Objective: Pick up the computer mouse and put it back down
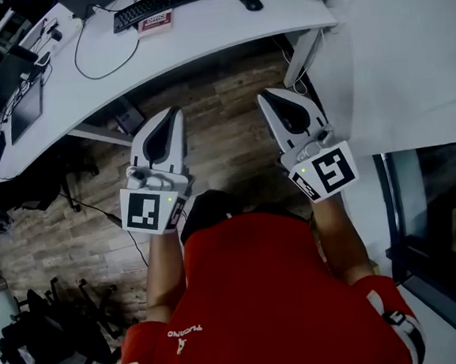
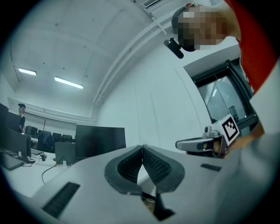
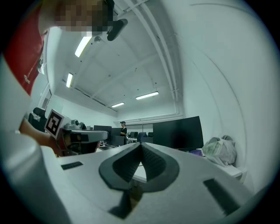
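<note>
A black computer mouse [image 1: 250,2] lies on the white desk [image 1: 214,28] at the far side, right of a black keyboard [image 1: 163,4]. My left gripper [image 1: 174,112] and right gripper [image 1: 262,96] are held side by side above the wooden floor, short of the desk's near edge, well back from the mouse. In the left gripper view my left gripper [image 2: 142,147] has its jaw tips touching with nothing between them. My right gripper [image 3: 140,143] is likewise shut and empty in the right gripper view. Neither gripper view shows the mouse.
A dark monitor [image 2: 100,141] stands on the desk. A cable [image 1: 95,66] loops over the desk's left part, near a dark tablet [image 1: 26,109]. A red-and-white card [image 1: 155,22] lies below the keyboard. A plastic bag [image 3: 221,150] rests at the desk's right end. Chairs [image 1: 58,327] stand at lower left.
</note>
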Demonstrator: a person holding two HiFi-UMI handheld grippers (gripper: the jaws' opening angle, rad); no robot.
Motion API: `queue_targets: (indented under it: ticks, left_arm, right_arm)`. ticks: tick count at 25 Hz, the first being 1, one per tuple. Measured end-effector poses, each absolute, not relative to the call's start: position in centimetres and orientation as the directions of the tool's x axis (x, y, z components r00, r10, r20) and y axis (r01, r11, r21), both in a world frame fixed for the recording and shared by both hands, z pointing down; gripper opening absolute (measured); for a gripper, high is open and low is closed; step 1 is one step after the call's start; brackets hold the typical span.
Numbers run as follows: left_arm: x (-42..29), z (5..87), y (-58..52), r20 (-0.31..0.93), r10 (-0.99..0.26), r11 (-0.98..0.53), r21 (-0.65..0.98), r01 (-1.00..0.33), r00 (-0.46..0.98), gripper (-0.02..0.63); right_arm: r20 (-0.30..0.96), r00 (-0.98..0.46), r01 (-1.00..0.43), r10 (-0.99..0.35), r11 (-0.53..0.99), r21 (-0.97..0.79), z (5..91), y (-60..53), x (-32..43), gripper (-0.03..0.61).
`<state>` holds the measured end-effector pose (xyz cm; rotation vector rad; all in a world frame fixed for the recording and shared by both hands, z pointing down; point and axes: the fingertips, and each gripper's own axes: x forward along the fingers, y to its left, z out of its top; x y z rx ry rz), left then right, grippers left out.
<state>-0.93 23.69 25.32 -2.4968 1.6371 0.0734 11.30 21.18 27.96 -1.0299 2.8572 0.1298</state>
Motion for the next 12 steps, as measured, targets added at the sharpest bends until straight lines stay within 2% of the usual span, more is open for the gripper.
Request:
queue_targets:
  ticks: [12]
  left_arm:
    - [-3.3, 25.4, 13.9, -0.162, -0.885, -0.425, -0.105, -0.899, 0.437, 0.009]
  right_arm:
    - [-0.088, -0.734, -0.679, -0.674, 0.729, 0.088, 28.8, 12.1, 9.2, 0.004]
